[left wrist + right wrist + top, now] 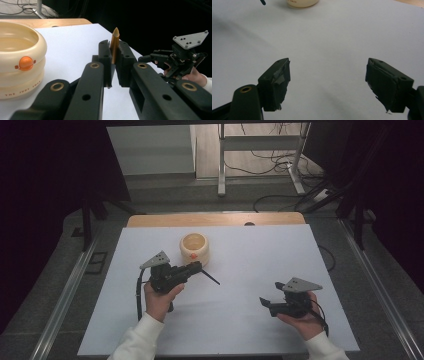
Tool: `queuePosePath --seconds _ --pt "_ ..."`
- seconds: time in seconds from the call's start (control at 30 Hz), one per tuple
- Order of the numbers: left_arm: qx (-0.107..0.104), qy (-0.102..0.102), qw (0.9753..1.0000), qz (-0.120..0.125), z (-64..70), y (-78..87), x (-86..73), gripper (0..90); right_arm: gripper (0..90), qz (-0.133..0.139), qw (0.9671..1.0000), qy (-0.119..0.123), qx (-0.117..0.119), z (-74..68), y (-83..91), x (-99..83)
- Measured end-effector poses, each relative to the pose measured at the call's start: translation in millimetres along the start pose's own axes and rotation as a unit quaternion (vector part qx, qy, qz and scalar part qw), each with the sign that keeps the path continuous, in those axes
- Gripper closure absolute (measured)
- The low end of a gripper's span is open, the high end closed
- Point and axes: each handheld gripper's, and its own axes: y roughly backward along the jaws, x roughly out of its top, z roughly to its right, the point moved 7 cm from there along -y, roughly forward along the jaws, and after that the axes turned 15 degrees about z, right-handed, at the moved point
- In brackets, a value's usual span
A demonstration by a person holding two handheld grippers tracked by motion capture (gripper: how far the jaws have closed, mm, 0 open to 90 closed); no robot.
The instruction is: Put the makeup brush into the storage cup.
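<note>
Nearest the person and well right of the bowl (pixel 194 248), the right gripper (pixel 267 300) idles with fingers spread, while just beside that bowl the left gripper (pixel 113 62) pinches a stick (pixel 114 45) thinly, which I judge could pivot or slip out.

The cream ringed pot (pixel 17 62) at ten o'clock is showing as glossy, smooth plastic, its orange bead (pixel 26 63) shining likewise. The stick (pixel 114 45) clamped in the left gripper (pixel 113 63) is looking like smooth amber wood. The right gripper (pixel 327 85) pads are wearing rough, torn matt tape over the matt white table sheet (pixel 332 32)
</note>
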Motion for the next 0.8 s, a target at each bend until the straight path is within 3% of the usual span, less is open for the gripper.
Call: queuePosePath --seconds 0.8 --pt "0.004 0.002 0.9999 0.01 -2.9 1.5 13.8 83.9 19.7 0.003 1.0 -0.001 0.001 1.5 0.5 0.9"
